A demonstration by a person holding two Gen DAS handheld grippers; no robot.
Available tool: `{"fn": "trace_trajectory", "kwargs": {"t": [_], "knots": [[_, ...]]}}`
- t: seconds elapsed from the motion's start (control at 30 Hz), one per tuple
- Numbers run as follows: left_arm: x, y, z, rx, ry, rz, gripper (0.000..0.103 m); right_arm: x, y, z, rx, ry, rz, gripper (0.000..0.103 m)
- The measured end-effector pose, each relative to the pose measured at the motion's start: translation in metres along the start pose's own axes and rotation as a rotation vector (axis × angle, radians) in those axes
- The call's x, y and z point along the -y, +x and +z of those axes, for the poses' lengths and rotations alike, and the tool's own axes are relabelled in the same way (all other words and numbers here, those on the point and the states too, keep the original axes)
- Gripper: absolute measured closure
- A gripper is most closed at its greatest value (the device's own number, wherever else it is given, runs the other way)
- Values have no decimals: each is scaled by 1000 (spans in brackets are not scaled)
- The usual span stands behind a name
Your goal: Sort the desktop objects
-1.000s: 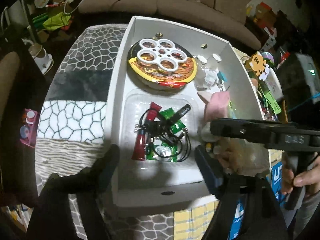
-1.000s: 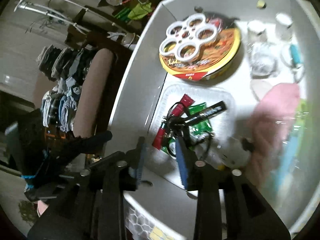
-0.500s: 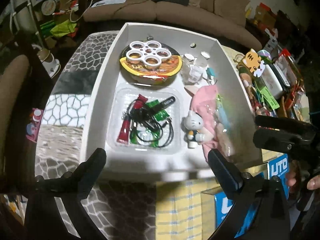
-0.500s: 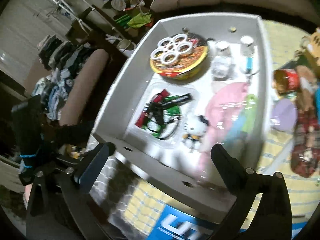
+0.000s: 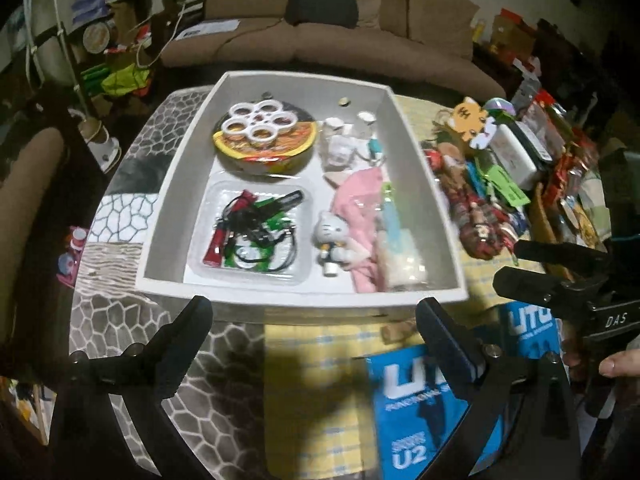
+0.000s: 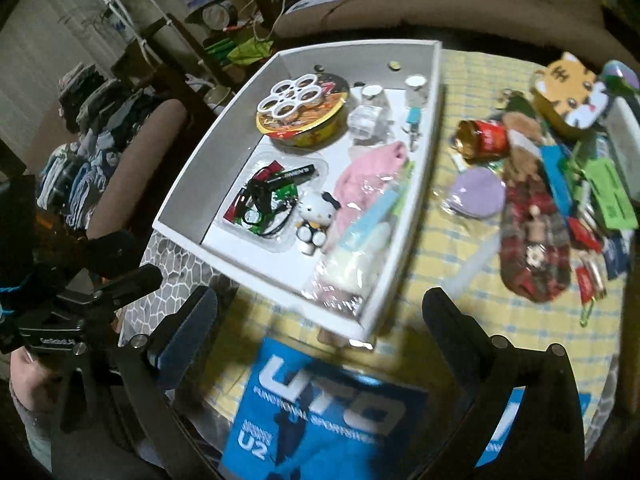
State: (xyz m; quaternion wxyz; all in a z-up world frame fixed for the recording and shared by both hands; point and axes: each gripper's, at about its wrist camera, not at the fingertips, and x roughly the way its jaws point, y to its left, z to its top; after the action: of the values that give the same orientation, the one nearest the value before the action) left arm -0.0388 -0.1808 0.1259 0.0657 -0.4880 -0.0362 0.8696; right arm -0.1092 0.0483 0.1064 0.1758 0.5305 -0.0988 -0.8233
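Observation:
A white box point(image 5: 424, 168) point(image 6: 424, 176) holds a noodle bowl point(image 5: 264, 140) point(image 6: 304, 112), a clear tray of cables and pens point(image 5: 252, 224) point(image 6: 268, 200), a Hello Kitty figure point(image 5: 332, 236) point(image 6: 314, 216) and a pink cloth point(image 5: 356, 200) point(image 6: 368, 176). My left gripper point(image 5: 312, 320) is open and empty in front of the box. My right gripper point(image 6: 320, 312) is open and empty, near the box's near corner. The right gripper also shows at the right edge of the left wrist view point(image 5: 560, 280).
Loose items lie on the yellow checked cloth right of the box: a tiger pouch point(image 6: 572, 92), a red can point(image 6: 484, 140), a purple disc point(image 6: 476, 192), a plaid case point(image 6: 532, 240). A blue UTO pack point(image 6: 332, 412) lies in front. A sofa stands behind.
Both grippers have pulled back from the box, and the right has opened from nearly shut. The Hello Kitty figure now lies in the box beside the tray.

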Motion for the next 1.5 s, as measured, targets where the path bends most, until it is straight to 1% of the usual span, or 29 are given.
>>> {"fn": "trace_trajectory", "kwargs": {"t": [0.2, 0.27, 0.37, 0.43, 0.57, 0.67, 0.73, 0.87, 0.9, 0.97, 1.03, 1.07, 1.13, 1.27, 1.37, 1.47, 1.5], "knots": [[38, -12, -5, 8, 41, -31, 0, 22, -36, -22, 33, 9, -12, 0], [52, -13, -5, 7, 47, -47, 0, 37, -54, -30, 53, 23, -23, 0], [77, -8, -6, 0, 69, -69, 0, 65, -80, -39, 74, 49, -17, 0], [97, -2, -6, -4, 91, -97, 0, 83, -96, -43, 91, 57, -41, 0], [135, 14, -3, -26, 126, -125, 0, 127, -126, -52, 113, 71, -103, 0], [162, 29, 0, -39, 142, -150, 0, 153, -132, -57, 97, 78, -131, 0], [178, 41, 2, -51, 148, -179, 0, 166, -131, -60, 91, 76, -144, 0], [203, 67, 5, -68, 158, -207, 0, 193, -115, -66, 56, 71, -142, 1], [207, 71, 5, -72, 156, -214, 0, 200, -109, -65, 48, 73, -139, 2], [215, 86, 7, -89, 147, -229, 0, 216, -97, -64, 33, 86, -131, 9], [222, 100, 9, -109, 147, -237, 0, 230, -86, -61, 26, 101, -111, 29], [225, 107, 10, -117, 151, -239, 0, 240, -79, -58, 15, 116, -101, 33], [232, 120, 10, -129, 161, -240, 0, 251, -67, -49, 1, 117, -115, 43], [241, 142, 12, -152, 171, -237, 0, 267, -41, -33, -40, 100, -156, 44], [245, 156, 14, -163, 172, -234, 0, 276, -19, -20, -74, 77, -205, 50], [248, 166, 16, -174, 178, -230, 0, 283, 4, -12, -101, 57, -242, 61], [249, 168, 17, -179, 180, -234, 0, 285, 11, -10, -111, 52, -252, 68]]}}
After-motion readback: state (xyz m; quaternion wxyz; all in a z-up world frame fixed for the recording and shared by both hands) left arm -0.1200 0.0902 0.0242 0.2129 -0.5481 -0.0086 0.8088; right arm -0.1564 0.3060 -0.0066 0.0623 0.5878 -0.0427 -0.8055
